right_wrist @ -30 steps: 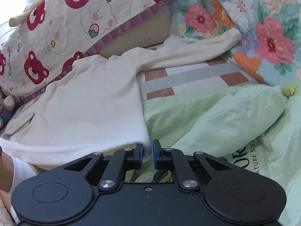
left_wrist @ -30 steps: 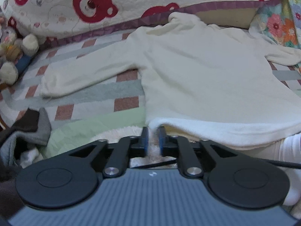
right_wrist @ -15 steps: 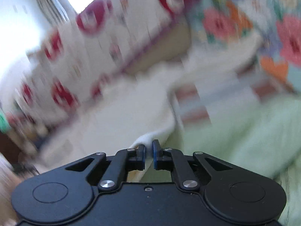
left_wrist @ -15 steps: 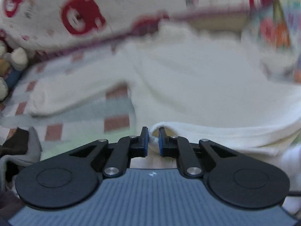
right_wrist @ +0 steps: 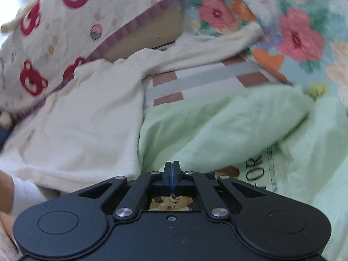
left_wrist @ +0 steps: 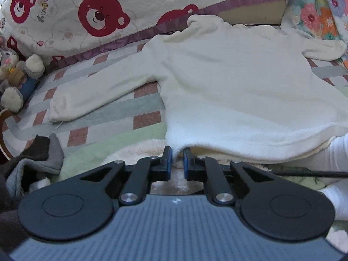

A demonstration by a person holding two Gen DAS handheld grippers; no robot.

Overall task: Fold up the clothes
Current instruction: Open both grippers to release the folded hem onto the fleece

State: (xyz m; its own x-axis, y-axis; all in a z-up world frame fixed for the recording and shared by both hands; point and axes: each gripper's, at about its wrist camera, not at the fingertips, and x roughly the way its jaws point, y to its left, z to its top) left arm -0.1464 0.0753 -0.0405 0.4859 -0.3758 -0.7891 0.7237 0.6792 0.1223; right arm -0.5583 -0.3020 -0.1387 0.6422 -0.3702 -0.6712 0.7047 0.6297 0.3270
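A cream fleece sweater (left_wrist: 228, 87) lies flat on the bed, collar toward the far side and both sleeves spread out. My left gripper (left_wrist: 177, 154) is at the near hem's left corner and shut on it, a tuck of the hem caught between the blue pads. In the right wrist view the sweater (right_wrist: 87, 119) fills the left half, and its near right corner lies just left of my right gripper (right_wrist: 172, 165). That gripper's jaws are closing and meet pad to pad, with no cloth between them, over a pale green blanket (right_wrist: 217, 126).
A bear-print quilt (left_wrist: 108, 10) banks the far side and a floral cushion (right_wrist: 293, 32) the right. A plush toy (left_wrist: 15, 74) sits at the far left, and grey and dark clothes (left_wrist: 37, 158) lie near left. A person's white sleeve (left_wrist: 335, 158) shows at the right.
The left jaws have narrowed onto the hem corner. The right jaws have gone from a slight gap to fully together, and the sweater's edge now lies left of them. Both views swung briefly.
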